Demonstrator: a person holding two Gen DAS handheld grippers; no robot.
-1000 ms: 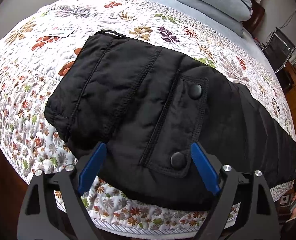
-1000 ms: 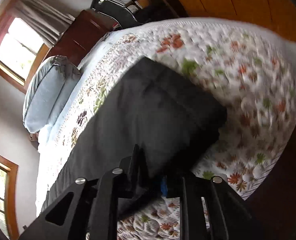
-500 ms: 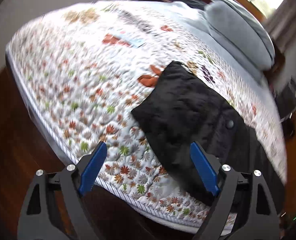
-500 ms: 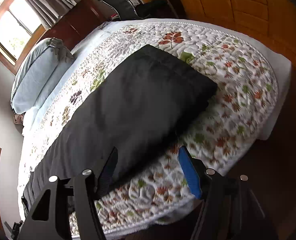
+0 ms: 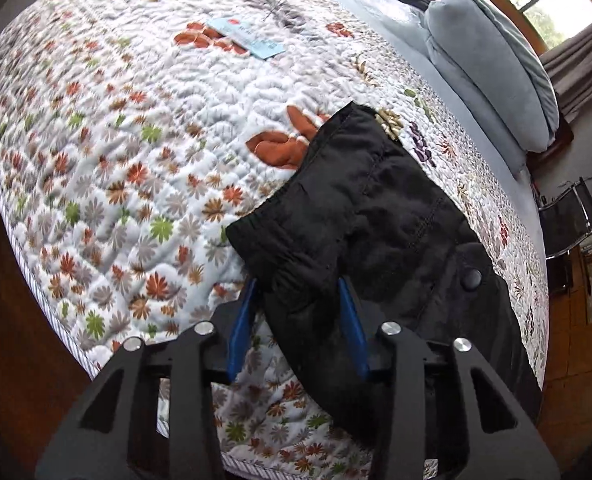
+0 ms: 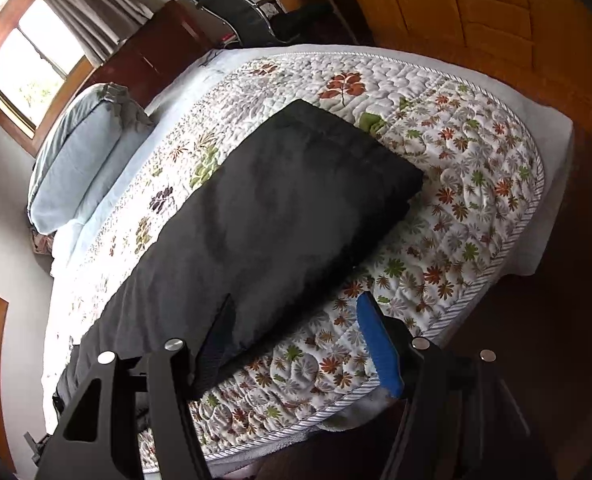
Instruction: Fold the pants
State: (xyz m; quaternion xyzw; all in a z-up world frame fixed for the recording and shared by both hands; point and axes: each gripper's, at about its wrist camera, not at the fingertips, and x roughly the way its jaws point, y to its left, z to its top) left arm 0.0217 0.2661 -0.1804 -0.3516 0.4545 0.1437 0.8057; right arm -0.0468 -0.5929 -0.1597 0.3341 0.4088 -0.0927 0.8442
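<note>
Left gripper (image 5: 297,316): your blue fingers (image 5: 240,328) sit narrow, one on each side of a bunched corner of the pants' waist end, fabric filling the gap btwn them. Looks clamped on that corner.
Right gripper (image 6: 296,336): your jaws stand wide apart, nothing btwn them but quilt and the pants' near edge. One finger is dark against the fabric, the other blue (image 6: 377,348) over the quilt, apart from the cloth.
Pants (image 5: 379,240): black, padded, lying lengthwise on the bed near its front edge. In the left wrist view the elastic waistband is nearest you, w/ a flap pocket and a round snap (image 5: 473,279) further along. In the right wrist view the far end (image 6: 327,176) shows as a thick, squared-off fold resting flat.
Quilt (image 5: 128,152): white w/ small flower print and bigger orange leaf shapes, covering most of the bed, striped piping along the edge.
Card (image 5: 246,37): light blue, flat on the quilt, well apart from the pants.
Pillows (image 5: 491,64): pale blue, stacked at the head of the bed, under the window (image 6: 28,68).
Chair (image 6: 236,4): black w/ chrome frame, beside the bed's far side.
Wardrobe (image 6: 467,12): wooden panelled, behind the foot corner of the bed in the right wrist view.
</note>
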